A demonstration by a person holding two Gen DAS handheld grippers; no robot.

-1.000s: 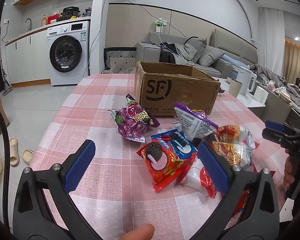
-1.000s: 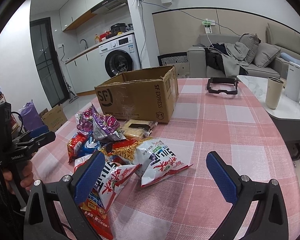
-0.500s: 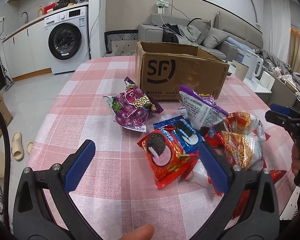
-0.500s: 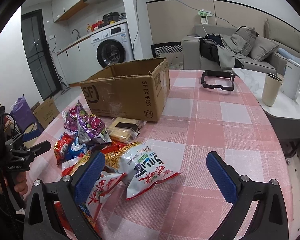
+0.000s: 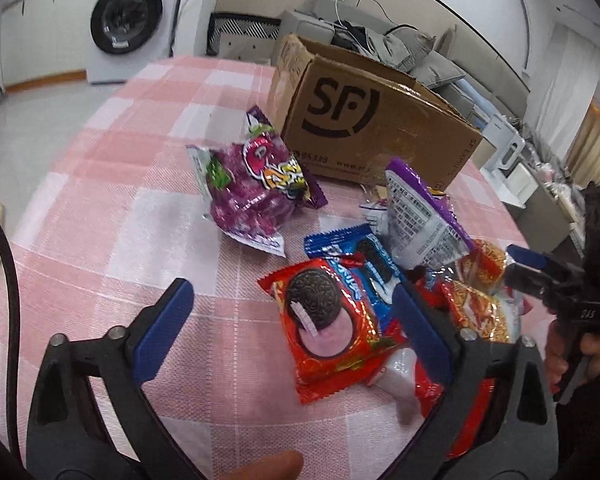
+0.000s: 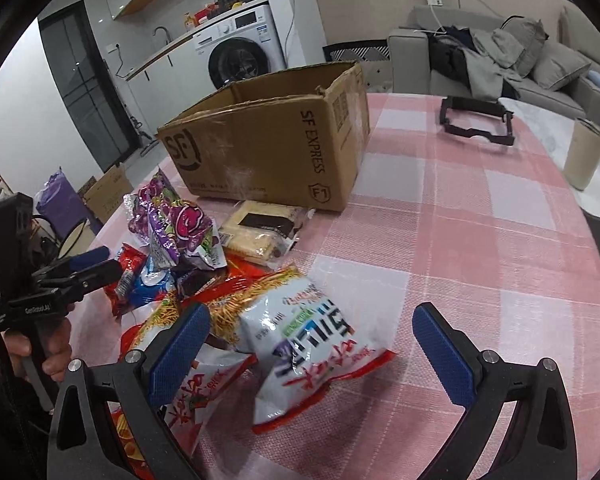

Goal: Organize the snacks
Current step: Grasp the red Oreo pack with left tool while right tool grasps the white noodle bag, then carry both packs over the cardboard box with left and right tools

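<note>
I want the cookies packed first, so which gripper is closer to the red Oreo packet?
Left. The left gripper straddles the red Oreo packet, jaws open, just closing. The right gripper is over the white noodle bag, across the pile.

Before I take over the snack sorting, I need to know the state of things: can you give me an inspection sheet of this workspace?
Surface: pink checked tablecloth.
Job's things: snack packets piled loose, red cookie packet nearest; open cardboard box behind.
Clutter: black frame, beige cup.
Grippers: left gripper just closing slightly, jaws open around the cookie packet; right gripper open over a white noodle bag.
Cables: black cord at left.
Surroundings: washing machine, sofa.
</note>
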